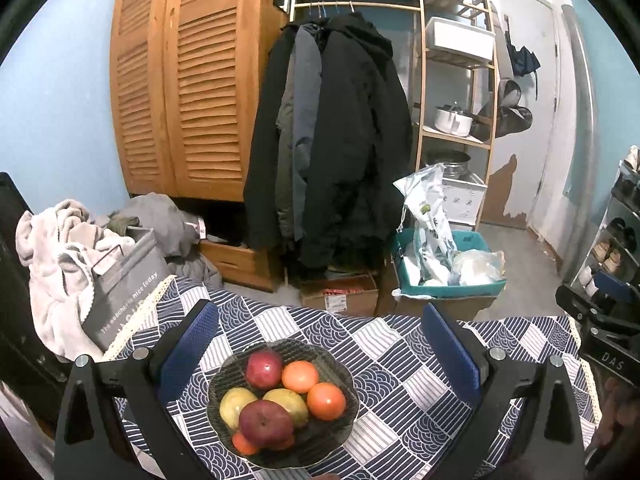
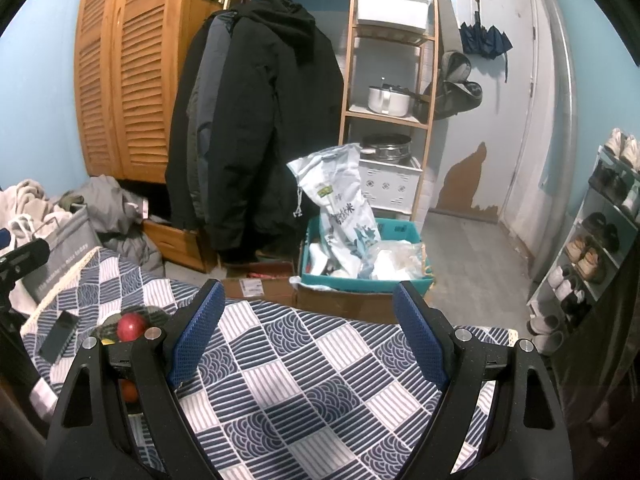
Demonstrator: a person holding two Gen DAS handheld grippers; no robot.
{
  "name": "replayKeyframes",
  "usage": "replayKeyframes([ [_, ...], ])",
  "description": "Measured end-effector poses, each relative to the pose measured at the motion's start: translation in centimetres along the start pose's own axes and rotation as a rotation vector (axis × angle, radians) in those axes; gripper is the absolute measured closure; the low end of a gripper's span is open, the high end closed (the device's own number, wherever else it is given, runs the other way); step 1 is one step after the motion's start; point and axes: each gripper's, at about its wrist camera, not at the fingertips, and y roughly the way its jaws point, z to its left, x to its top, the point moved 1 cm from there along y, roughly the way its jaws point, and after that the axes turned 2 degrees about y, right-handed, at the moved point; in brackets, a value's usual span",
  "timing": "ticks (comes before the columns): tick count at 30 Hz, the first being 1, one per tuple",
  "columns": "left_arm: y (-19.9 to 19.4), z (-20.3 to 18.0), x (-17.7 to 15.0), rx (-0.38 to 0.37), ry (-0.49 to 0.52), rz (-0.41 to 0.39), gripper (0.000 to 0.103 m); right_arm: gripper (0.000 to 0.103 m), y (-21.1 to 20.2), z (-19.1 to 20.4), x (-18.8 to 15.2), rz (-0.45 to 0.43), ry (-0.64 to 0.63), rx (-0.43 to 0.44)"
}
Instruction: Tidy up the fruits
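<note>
Both grippers angle downward over a worktop (image 2: 304, 392) draped in a blue-and-white patterned cloth. The left gripper (image 1: 320, 356) hovers with its blue fingers (image 1: 188, 348) spread wide and empty, flanking a dark glass bowl (image 1: 344, 432) of apples, oranges and yellow fruit below. The right gripper (image 2: 308, 336) is likewise wide open over bare cloth, holding nothing; the bowl sits at its nine o'clock, a red apple (image 2: 131, 326) showing beside a phone (image 2: 58, 336).
</note>
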Motion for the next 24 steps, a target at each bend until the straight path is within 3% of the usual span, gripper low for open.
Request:
replayKeyframes([
  [24, -0.19, -0.14, -0.09, -0.009, -0.005, 0.009, 0.001, 0.018, -0.1, -0.05, 0.03, 0.002, -0.005, -0.002],
])
